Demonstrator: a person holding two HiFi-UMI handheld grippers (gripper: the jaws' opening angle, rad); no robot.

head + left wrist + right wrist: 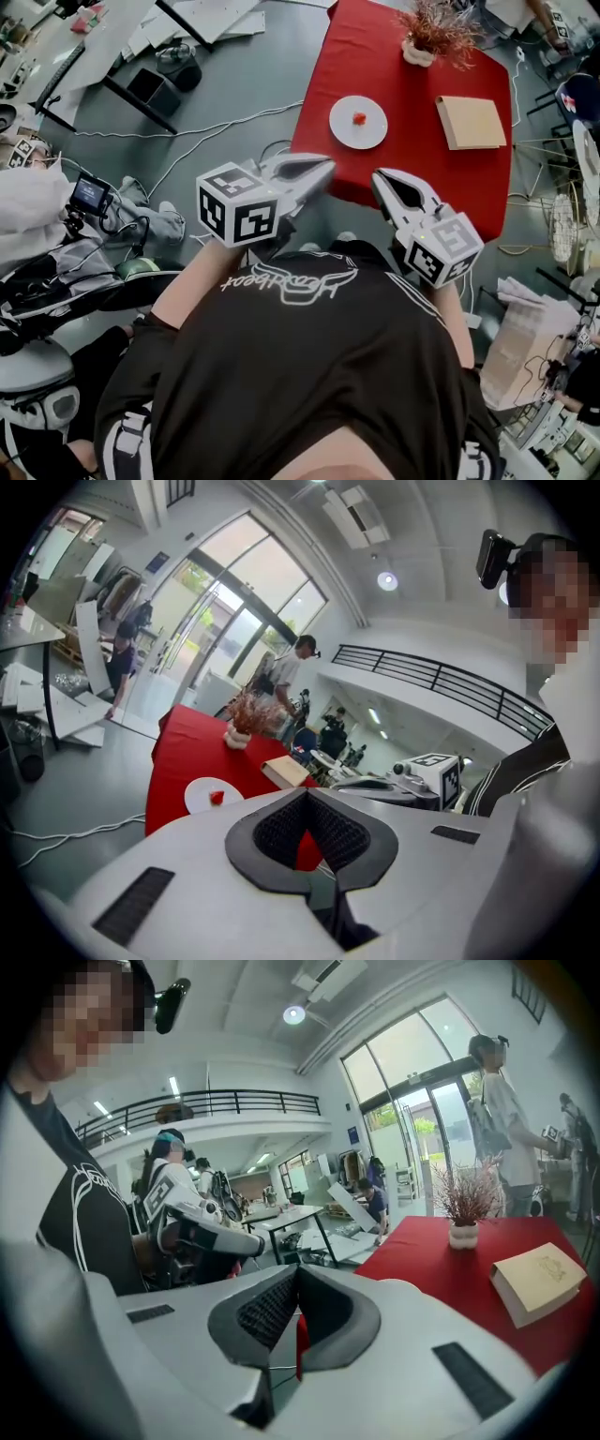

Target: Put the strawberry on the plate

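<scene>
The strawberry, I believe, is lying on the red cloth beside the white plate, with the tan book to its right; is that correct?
Not quite: the strawberry lies on the plate, not on the cloth beside it, as the head view shows. The tan book is indeed to its right.

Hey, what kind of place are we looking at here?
Probably a robotics lab or workshop hall rather than a home: loose cables trail across the grey floor, and a railed mezzanine and tall glass doors suggest a large open building.
</scene>
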